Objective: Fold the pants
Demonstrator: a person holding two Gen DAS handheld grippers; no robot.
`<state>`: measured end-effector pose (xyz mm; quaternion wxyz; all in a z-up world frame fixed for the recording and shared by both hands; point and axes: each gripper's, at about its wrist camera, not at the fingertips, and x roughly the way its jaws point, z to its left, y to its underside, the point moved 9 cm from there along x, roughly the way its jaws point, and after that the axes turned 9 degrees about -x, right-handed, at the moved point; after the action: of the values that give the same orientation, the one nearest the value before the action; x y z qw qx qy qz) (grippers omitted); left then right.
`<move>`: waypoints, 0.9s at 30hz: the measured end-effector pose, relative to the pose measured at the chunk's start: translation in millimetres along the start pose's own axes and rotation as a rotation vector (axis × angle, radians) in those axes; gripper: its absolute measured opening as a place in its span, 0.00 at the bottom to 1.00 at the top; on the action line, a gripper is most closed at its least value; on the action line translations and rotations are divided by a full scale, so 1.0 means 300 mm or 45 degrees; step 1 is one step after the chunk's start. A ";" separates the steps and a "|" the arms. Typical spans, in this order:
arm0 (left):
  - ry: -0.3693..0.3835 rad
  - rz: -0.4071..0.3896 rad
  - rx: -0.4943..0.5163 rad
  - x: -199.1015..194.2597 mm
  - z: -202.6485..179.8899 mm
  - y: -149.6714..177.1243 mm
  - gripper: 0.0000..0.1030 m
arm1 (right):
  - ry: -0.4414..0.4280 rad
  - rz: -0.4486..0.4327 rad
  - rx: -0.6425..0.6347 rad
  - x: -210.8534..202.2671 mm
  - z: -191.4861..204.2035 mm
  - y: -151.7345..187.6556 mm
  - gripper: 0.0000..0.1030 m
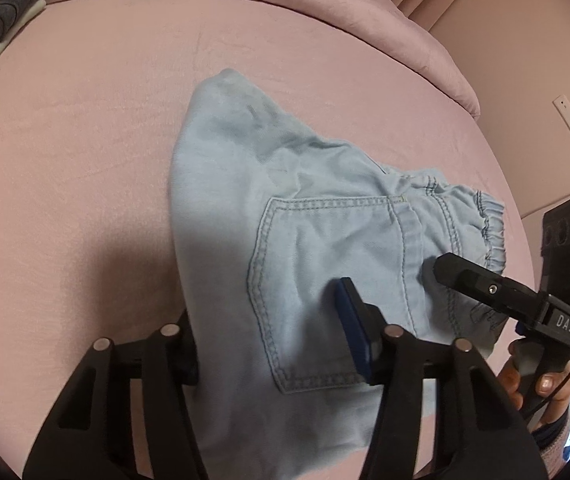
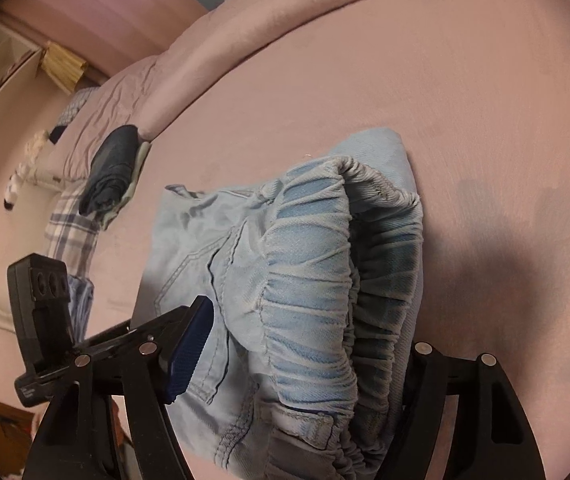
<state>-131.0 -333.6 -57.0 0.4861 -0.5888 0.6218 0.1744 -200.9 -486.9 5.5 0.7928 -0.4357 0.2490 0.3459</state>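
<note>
Light-blue denim pants lie bunched in a partly folded heap on the pink bed, elastic waistband toward the right side, back pocket facing up.

Left tongs sit over the pocket area w/ denim running between the jaws: the blue pad is on top of the cloth, the other finger is down at the fabric's left edge. Jaws about half open; can't tell if they pinch yet.

Right tongs straddle the gathered waistband, jaws wide, no squeeze visible, so nothing gripped.

Handling, my read: soft, limp, light, not fragile. Denim has some body so it'll hold a crease, but layers slide and sag if lifted from one point. The elastic band is thick and springy, a good bite for the right side; the stitched pocket seam or a side edge suits the left. Best to take both layers, else the top one peels off.

Dark folded clothes rest near the far bed edge.
</note>
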 end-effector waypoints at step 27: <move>0.016 -0.160 0.011 -0.178 -0.007 0.006 0.32 | 0.016 -0.097 -0.199 -0.047 0.183 -0.017 0.49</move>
<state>-142.2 -304.7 -13.3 0.4946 -0.6258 0.5874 0.1372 -200.8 -446.0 45.2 0.7672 -0.5077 0.2095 0.3313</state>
